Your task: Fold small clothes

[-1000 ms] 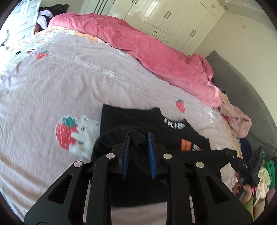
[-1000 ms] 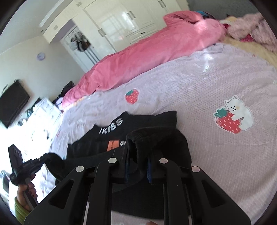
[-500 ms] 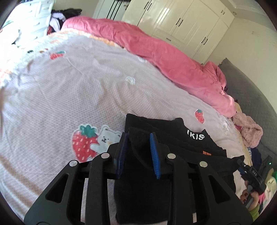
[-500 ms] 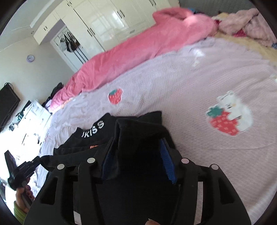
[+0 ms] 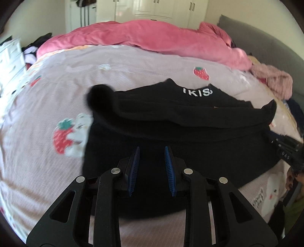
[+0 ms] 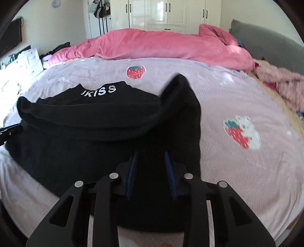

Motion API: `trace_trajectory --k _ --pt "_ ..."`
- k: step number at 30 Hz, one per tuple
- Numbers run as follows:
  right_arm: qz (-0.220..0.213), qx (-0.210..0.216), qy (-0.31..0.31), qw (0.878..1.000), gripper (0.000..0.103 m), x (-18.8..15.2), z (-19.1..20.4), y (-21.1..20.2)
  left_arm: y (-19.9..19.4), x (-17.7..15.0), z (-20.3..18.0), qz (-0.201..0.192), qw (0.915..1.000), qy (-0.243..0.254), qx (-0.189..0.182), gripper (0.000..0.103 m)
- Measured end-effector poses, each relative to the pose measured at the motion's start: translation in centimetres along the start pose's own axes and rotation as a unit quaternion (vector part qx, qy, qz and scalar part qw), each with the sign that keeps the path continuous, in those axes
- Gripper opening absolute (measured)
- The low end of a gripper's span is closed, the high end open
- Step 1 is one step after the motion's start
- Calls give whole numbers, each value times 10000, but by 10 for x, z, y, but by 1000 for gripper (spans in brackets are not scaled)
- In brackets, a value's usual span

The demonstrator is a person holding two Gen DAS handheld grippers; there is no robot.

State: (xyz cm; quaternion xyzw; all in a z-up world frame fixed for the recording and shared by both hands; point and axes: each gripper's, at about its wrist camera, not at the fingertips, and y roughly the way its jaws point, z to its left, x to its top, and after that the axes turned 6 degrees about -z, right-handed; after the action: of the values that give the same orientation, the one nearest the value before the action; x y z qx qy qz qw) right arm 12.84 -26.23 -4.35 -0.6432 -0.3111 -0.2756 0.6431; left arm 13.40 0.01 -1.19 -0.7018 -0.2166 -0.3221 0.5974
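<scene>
A small black top with white lettering lies on the lilac strawberry-print bedsheet, a thick fold of it doubled across the middle. My left gripper hovers over its near edge, blue pads apart, with black cloth lying flat below the gap. In the right wrist view the same top has a blurred corner sticking up at the right. My right gripper is closing, with black cloth between the jaws and over the fingertips, and the pads do not press on it. The right gripper's body shows at the edge.
A rumpled pink duvet runs along the far side of the bed. A fluffy pink garment lies by the grey headboard. White wardrobes stand behind, white drawers to the left. A hand shows at right.
Both grippers carried pinched black cloth forward, then their jaws parted and the cloth dropped onto the top. Both views rolled level and sank toward the bed.
</scene>
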Motion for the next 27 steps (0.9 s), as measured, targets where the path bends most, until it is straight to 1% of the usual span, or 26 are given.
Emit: trace_trajectory --k 2,4,6,7,8,9,13,17,20,22,24,25,26,27 --pt "4 21 -18 10000 28 8 1 8 13 8 -4 -19 9999 123 70 19" --pt "24 30 28 10000 28 19 -1 20 23 19 -5 -32 9999 124 72 20" --pt "26 42 107 9999 28 29 -3 30 30 30 -3 -103 9999 25 4 21" --pt "26 40 170 9998 28 34 -5 35 34 37 -2 -143 9999 -26 -10 24" --pt "33 21 217 9998 28 37 -7 37 37 42 1 -180 9998 -67 11 28" --pt "43 -24 307 9995 28 43 -10 43 39 48 2 -211 9997 -109 33 29" --pt "58 -188 638 9978 28 59 -26 57 45 67 20 -379 9981 -476 123 30" --pt "24 -244 780 9967 28 65 -36 57 38 74 40 -474 9943 -947 137 33" --pt "-166 -183 860 9960 28 64 -44 42 29 70 48 -552 9926 -1068 168 39" --pt "-249 -180 967 9948 29 60 -53 31 26 67 52 -542 9920 -1130 157 40" --pt "-223 -127 1115 9934 34 56 -63 26 24 65 57 -561 9913 -1187 131 41" --pt "-186 -103 1174 9929 37 55 -67 25 23 64 60 -580 9912 -1179 138 43" --pt "-138 -81 1216 9925 43 53 -71 26 24 63 62 -588 9912 -1172 172 43" --pt "-91 -93 1239 9922 44 51 -75 26 24 61 65 -554 9910 -1207 174 43"
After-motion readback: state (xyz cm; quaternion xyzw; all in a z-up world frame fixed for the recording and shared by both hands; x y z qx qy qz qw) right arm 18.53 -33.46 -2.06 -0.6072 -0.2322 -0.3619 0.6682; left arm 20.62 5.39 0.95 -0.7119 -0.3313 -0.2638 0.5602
